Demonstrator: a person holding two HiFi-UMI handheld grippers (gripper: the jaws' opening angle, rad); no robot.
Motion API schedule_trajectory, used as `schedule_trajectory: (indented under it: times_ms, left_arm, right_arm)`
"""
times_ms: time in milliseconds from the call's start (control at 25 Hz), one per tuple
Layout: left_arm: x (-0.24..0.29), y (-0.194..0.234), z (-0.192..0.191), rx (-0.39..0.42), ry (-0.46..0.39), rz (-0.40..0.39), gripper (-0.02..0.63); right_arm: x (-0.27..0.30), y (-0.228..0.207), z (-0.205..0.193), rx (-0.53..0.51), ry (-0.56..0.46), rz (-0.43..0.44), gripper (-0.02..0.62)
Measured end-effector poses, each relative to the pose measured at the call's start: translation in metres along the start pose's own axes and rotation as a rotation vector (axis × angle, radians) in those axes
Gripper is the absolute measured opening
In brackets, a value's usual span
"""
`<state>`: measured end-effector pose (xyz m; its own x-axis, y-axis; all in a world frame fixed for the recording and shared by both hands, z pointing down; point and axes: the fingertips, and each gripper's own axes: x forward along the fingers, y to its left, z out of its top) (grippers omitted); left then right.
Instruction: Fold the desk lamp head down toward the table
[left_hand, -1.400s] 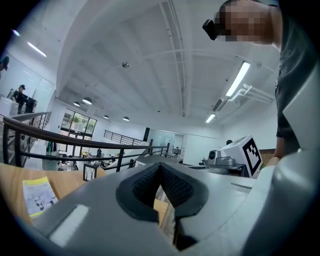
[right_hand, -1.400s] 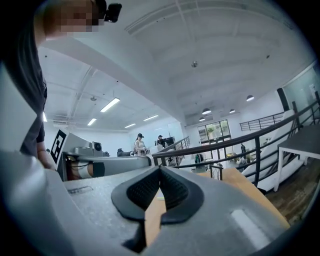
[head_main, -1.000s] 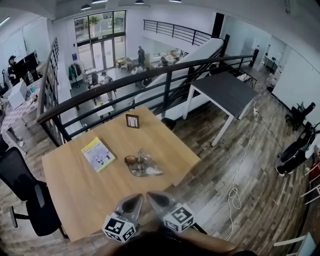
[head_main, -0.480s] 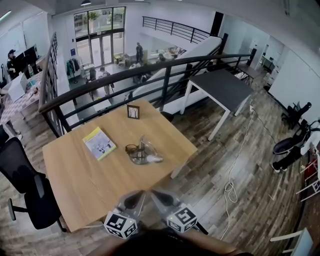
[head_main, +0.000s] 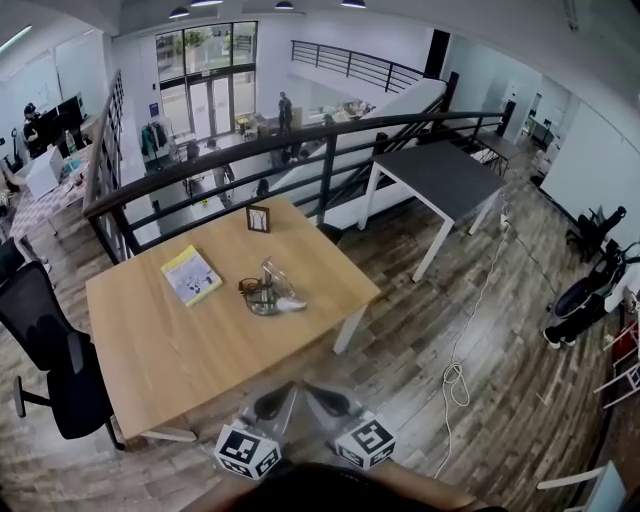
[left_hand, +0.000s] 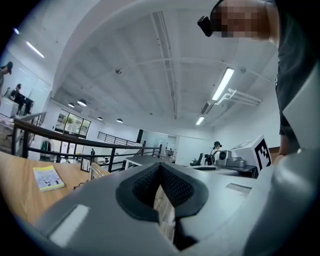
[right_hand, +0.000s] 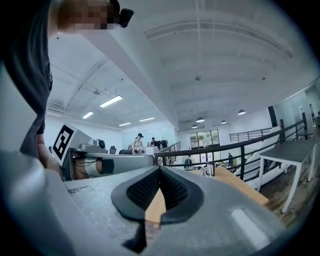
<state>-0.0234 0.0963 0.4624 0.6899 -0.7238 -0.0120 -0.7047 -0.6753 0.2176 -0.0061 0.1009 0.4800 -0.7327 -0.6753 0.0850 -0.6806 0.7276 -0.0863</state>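
Note:
The desk lamp (head_main: 266, 292) sits near the middle of the wooden table (head_main: 170, 350), with a dark round base and a pale head lying low beside it. It shows small and far off in the left gripper view (left_hand: 94, 171), and the right gripper view also catches the lamp (right_hand: 207, 171). My left gripper (head_main: 275, 400) and right gripper (head_main: 328, 402) hang side by side in front of the table's near edge, well short of the lamp. Both point level at the table. The left gripper (left_hand: 160, 166) and the right gripper (right_hand: 160, 169) are shut, with nothing between the tips.
A yellow booklet (head_main: 191, 275) lies left of the lamp and a small picture frame (head_main: 258, 218) stands at the far edge. A black office chair (head_main: 45, 350) is at the table's left. A black railing (head_main: 300, 140) runs behind it, and a dark table (head_main: 440, 175) stands to the right.
Both grippers have drawn back from the table together. They were over its near edge and now hang over the floor in front of it. The lamp has not moved.

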Motion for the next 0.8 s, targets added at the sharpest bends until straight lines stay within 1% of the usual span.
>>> schedule_trajectory:
  times_ms: [200,320,520,800]
  left_arm:
    - [-0.006,-0.052,-0.025,-0.024,0.012,0.025,0.002]
    - [-0.012,-0.076,-0.033,-0.033,0.015,0.042,0.002]
    - [-0.021,-0.103,-0.035,-0.024,0.000,0.063,0.002]
    - [-0.031,-0.128,-0.038,-0.009,-0.008,0.077,0.002]
  right_arm:
    - [-0.056,0.002,-0.009,-0.006,0.012,0.009,0.003]
    - [-0.082,0.010,-0.012,-0.011,0.013,0.028,0.003]
    - [-0.110,0.020,-0.011,-0.023,0.009,0.050,0.003]
    - [-0.135,0.028,-0.015,-0.009,0.004,0.063,0.003]
